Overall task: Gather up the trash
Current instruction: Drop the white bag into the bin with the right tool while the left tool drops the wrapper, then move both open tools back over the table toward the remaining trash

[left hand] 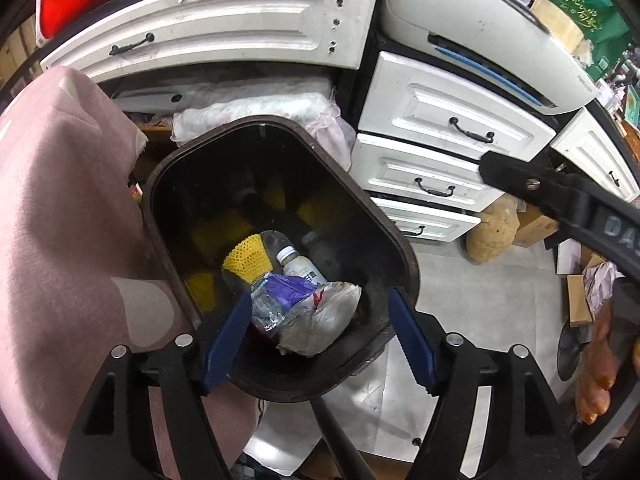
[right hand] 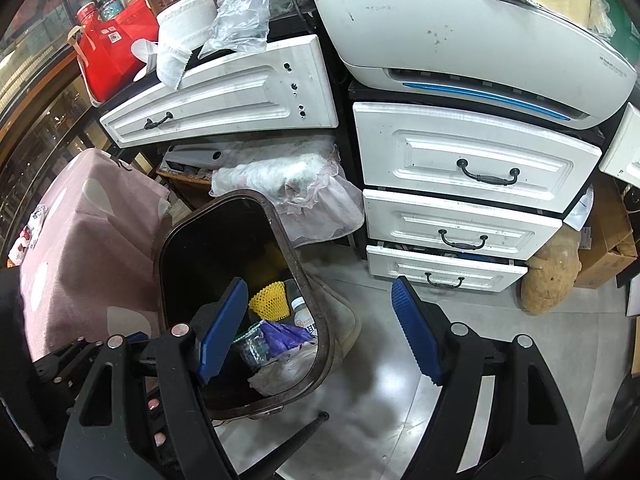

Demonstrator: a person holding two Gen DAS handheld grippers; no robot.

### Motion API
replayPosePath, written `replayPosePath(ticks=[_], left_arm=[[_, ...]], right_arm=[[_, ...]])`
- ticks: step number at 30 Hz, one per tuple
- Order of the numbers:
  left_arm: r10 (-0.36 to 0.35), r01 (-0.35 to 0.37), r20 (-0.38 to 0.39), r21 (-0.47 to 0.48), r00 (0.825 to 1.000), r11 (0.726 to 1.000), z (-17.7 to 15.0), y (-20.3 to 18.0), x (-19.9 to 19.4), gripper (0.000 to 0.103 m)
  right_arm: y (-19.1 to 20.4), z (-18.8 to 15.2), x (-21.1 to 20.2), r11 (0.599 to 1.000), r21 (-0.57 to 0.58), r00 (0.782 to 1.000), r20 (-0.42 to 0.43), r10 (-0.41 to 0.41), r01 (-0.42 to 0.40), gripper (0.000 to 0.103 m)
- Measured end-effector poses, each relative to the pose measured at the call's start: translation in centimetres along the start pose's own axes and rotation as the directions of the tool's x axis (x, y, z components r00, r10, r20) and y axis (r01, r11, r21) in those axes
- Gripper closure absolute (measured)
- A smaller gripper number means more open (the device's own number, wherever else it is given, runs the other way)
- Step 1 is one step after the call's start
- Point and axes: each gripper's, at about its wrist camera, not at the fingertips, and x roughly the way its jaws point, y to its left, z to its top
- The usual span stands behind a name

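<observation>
A pink cloth (left hand: 60, 216) drapes down the left side, its upper edge cut off by the frame. Just beside it on the floor stands the dark bin (left hand: 400, 240). Inside lie a yellow foam net (left hand: 248, 258), a small white-capped bottle (left hand: 298, 266) and a crumpled wrapper (left hand: 308, 312) with purple and clear plastic — the deeper corners are too dark to make out.

The left tool (left hand: 320, 336) hangs over the bin's near rim with its blue pads spread wide, released; the wrapper shows between them, lower down, and neither pad presses on it. In the right wrist view the right tool (right hand: 320, 328) is also spread open and grasps nothing; its left pad hides part of the bin's inside, its right pad stands over the bare grey floor (right hand: 372, 392).

Further right stand white drawers (right hand: 464, 224) under a white printer (right hand: 460, 40) — a brown sack (right hand: 550, 280) leans at their foot, with cardboard boxes (right hand: 604, 248) partly cut off beyond.
</observation>
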Motion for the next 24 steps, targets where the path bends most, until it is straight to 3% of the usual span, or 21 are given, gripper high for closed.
replayPosePath(ticks=[12, 18, 24], left_arm=[[-0.016, 0.011, 0.151, 0.031, 0.988, 0.999, -1.6, -0.3, -6.3, 0.018], [0.029, -0.039, 0.228, 0.039, 0.973, 0.998, -2.7, 0.8, -9.7, 0.011], [0.076, -0.075, 0.254, -0.01, 0.964, 0.997, -4.0, 3.9, -12.3, 0.008]], right_arm=[[2.6, -0.5, 0.1, 0.998, -0.056, 1.0, -0.006, 0.007, -0.008, 0.026], [6.0, -0.6, -0.8, 0.99, -0.135, 0.999, -0.002, 0.05, -0.05, 0.022], [9.8, -0.9, -2.0, 0.97, -0.222, 0.995, 0.002, 0.101, -0.099, 0.019]])
